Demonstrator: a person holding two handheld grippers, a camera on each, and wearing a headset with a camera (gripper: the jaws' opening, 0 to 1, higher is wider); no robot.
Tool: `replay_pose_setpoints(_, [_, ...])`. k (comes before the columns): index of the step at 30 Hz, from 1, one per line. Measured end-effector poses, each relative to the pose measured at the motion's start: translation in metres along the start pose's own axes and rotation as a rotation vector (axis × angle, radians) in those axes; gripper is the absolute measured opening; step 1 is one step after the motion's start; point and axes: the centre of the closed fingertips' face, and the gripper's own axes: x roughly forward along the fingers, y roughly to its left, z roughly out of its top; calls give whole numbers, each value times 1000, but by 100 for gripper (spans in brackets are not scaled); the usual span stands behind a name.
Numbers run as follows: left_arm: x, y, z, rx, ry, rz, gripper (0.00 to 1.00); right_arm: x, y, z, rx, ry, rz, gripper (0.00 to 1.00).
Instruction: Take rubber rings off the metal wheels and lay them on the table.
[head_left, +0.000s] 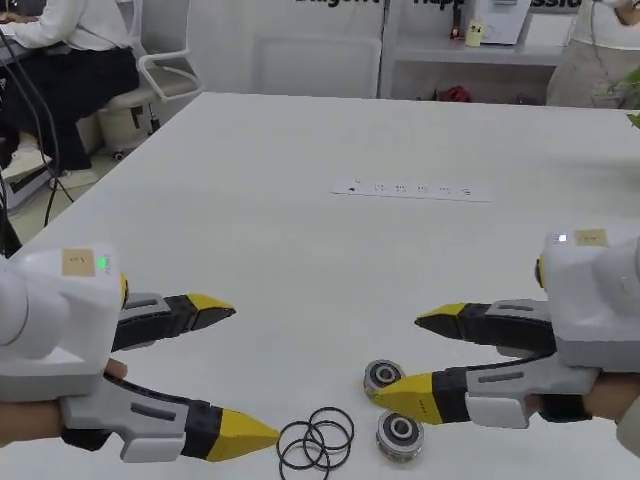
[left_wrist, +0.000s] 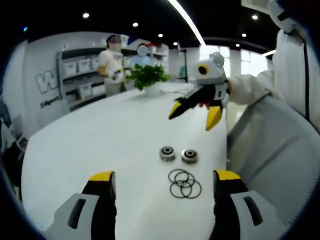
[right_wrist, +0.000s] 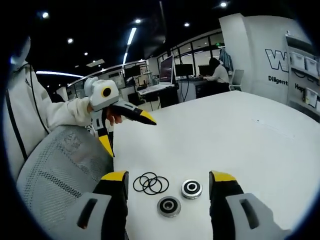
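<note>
The white table (head_left: 350, 150) carries everything at its near edge. The left claw (head_left: 252, 373) and right claw (head_left: 398, 356) hover wide open and empty on either side, probably to stay clear of the parts. Two metal wheels (head_left: 400, 435) sit just beside the rubber rings (head_left: 315, 440), which lie flat and overlapping on the table.

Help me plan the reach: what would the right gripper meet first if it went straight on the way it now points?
Probably the nearer round metal wheel, which lies centred between the open jaws of the right gripper, though its height over the white table is unclear.
</note>
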Motion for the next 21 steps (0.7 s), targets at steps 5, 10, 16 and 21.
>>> replay_pose_setpoints(5, [-2,1,1,-5,-10,6,81,-22,-9,11,70,-103,-69,67])
replay_pose_setpoints(10, [-7,5,1,-17,-29,24,82,-38,-13,7,94,-135,-112,73])
replay_pose_setpoints(16, [-11,6,5,-26,-53,37,84,-45,-8,-4,97,-127,-133,81])
replay_pose_setpoints(21, [-9,5,3,-27,-47,32,86,-54,-12,-16,128,-133,-181,91])
